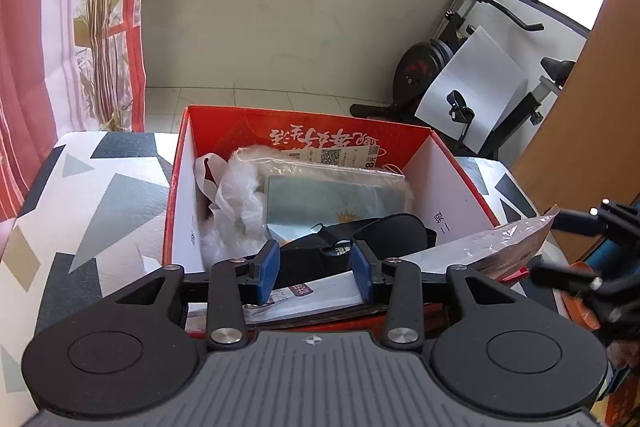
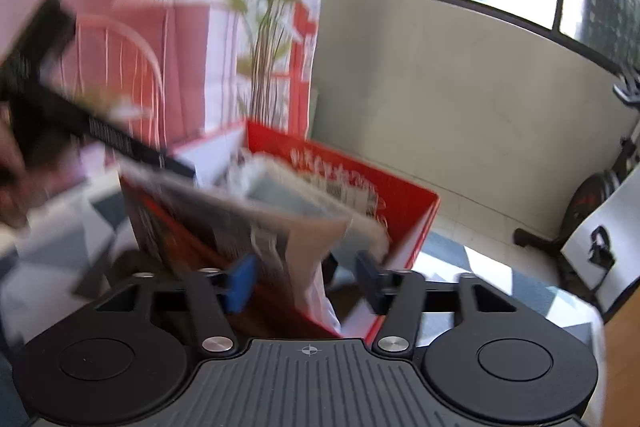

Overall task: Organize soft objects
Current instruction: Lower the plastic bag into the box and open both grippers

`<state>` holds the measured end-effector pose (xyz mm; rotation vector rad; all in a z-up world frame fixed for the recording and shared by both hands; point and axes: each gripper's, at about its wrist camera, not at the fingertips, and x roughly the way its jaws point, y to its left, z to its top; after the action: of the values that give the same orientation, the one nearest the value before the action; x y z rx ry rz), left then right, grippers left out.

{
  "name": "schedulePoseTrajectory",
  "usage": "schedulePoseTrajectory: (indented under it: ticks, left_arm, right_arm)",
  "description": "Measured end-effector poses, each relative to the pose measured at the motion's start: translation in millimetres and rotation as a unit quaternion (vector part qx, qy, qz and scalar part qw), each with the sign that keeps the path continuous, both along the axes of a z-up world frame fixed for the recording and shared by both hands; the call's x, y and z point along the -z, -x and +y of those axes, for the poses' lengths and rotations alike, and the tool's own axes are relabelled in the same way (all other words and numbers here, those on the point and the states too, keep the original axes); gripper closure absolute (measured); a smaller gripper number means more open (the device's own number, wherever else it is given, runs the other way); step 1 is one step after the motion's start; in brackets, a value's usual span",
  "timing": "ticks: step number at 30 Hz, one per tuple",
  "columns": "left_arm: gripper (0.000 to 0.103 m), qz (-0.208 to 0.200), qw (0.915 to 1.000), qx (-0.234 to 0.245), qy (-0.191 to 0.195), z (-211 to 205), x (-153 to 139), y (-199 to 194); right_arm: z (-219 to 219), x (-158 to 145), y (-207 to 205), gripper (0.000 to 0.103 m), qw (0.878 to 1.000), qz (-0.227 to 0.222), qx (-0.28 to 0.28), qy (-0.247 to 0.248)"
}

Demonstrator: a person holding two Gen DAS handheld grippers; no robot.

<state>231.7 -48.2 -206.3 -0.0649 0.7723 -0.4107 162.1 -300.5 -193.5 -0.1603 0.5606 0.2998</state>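
Left tool (image 1: 315, 264) is spread over the red box (image 1: 182, 163) w/ fluffy toy (image 1: 236, 203) inside. Right tool (image 2: 306, 277) is spread; the plastic bag (image 2: 296, 239) sits loose between, may slip off the box edge.

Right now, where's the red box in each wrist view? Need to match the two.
Left wrist: red box sits centre frame, open top toward the camera, just beyond the left tongs, on the patterned cloth.
Right wrist: red box is centre frame, blurred, seen corner-on behind a plastic packet that hangs between the right tongs.
Shared landmark: the exercise bike, right of the box in both.
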Motion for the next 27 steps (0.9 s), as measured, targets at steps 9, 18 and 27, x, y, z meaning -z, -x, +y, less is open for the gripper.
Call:
schedulePoseTrajectory:
  ticks: [9, 18, 27]
  left_arm:
    - [0.063, 0.001, 0.9999, 0.001, -0.015, -2, 2, 1]
    - [0.063, 0.000, 0.9999, 0.002, -0.012, -3, 4, 2]
    - [0.063, -0.008, 0.9999, 0.007, -0.005, 2, 2, 7]
  right_arm:
    - [-16, 5, -28, 0.059, 0.975, 0.059, 0.088, -0.197]
    - [-21, 15, -33, 0.080, 0.960, 0.071, 0.141, -0.233]
    - [4, 26, -40, 0.091, 0.979, 0.065, 0.156, -0.111]
